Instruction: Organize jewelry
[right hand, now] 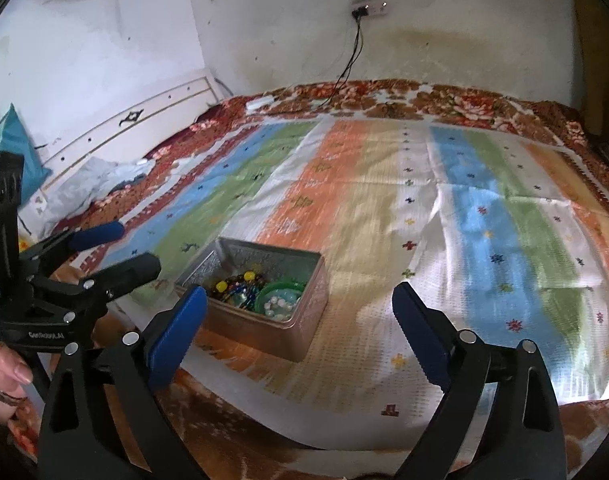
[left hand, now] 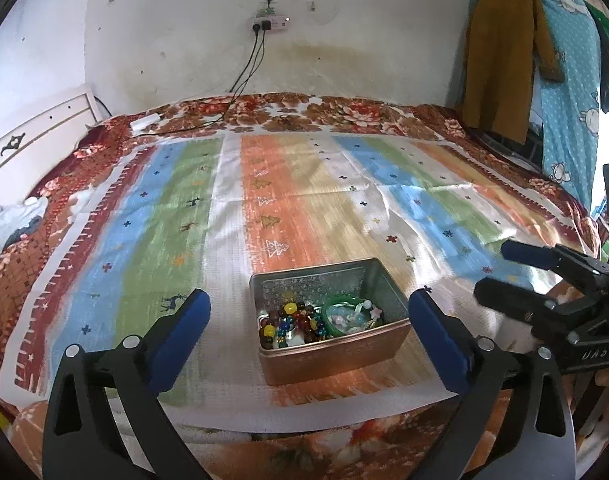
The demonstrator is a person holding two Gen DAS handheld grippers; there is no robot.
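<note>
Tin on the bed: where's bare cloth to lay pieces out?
Bare striped cloth runs right of the tin and behind it up to the floral blanket. The green and blue stripes left of the tin are bare too. Crowded: inside the tin, full of beads, and the near edge, where the left hand-held gripper and right hand-held gripper hang open.

The tin's (left hand: 329, 322) beads (left hand: 292, 322) tangle together, single pieces too small to tell apart. The bed's (left hand: 104, 208) striped cloth (right hand: 384, 208) blurs, and both pictures cut off its near edge.
</note>
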